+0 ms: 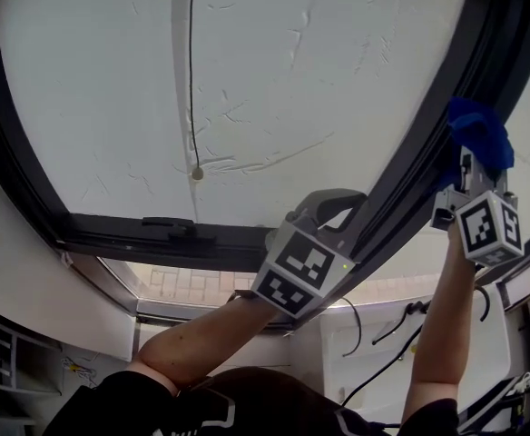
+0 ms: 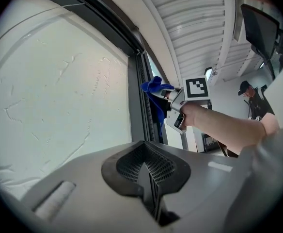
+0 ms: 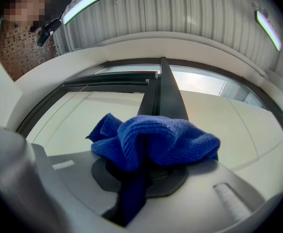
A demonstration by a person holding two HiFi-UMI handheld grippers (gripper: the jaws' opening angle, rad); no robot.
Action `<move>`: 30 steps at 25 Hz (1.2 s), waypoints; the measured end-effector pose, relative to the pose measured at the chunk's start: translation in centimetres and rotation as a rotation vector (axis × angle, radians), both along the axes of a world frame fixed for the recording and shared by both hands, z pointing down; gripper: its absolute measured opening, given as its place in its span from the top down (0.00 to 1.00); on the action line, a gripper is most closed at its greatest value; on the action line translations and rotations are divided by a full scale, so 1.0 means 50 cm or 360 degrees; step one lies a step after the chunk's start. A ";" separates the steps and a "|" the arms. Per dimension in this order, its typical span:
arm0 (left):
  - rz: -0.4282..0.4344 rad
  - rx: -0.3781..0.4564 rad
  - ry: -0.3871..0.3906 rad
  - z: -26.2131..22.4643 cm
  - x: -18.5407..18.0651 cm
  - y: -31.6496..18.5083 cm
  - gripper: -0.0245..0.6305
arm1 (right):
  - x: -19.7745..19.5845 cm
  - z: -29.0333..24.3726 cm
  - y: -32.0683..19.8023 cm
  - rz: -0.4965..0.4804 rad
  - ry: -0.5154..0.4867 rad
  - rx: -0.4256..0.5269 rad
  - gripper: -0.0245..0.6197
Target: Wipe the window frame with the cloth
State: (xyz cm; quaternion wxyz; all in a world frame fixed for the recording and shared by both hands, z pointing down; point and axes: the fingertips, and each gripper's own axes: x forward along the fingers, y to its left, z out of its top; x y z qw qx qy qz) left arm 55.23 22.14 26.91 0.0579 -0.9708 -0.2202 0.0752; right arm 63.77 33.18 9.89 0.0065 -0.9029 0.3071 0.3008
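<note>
Left gripper view is showing the left gripper (image 2: 150,171) nearest, its jaws pressing together on nothing — beyond it, the right gripper (image 2: 165,97) is clamping the bunched blue cloth (image 2: 153,86), which is resting against the dark window frame (image 2: 135,106).

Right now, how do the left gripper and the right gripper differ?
The right gripper has its tongs shut on the blue cloth; the left gripper has its tongs shut on nothing. In the head view, the right gripper is raised high at the dark window frame, while the left gripper sits lower. Both carry a marker cube and point toward the window.
</note>
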 end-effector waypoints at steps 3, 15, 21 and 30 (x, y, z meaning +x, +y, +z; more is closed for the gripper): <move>-0.0010 0.0020 -0.0034 0.035 0.000 -0.001 0.97 | 0.000 0.037 0.001 0.0002 -0.0011 0.0006 0.87; -0.0040 0.0011 -0.0220 0.161 -0.021 -0.019 0.97 | -0.002 0.197 -0.002 0.0033 -0.0043 0.0017 0.87; -0.0062 0.0026 -0.0267 0.198 -0.025 -0.015 0.97 | 0.004 0.273 -0.002 -0.0009 -0.0102 0.0076 0.87; -0.0063 0.0006 -0.0372 0.261 -0.027 -0.016 0.97 | 0.006 0.403 -0.006 -0.0008 -0.0229 0.0044 0.87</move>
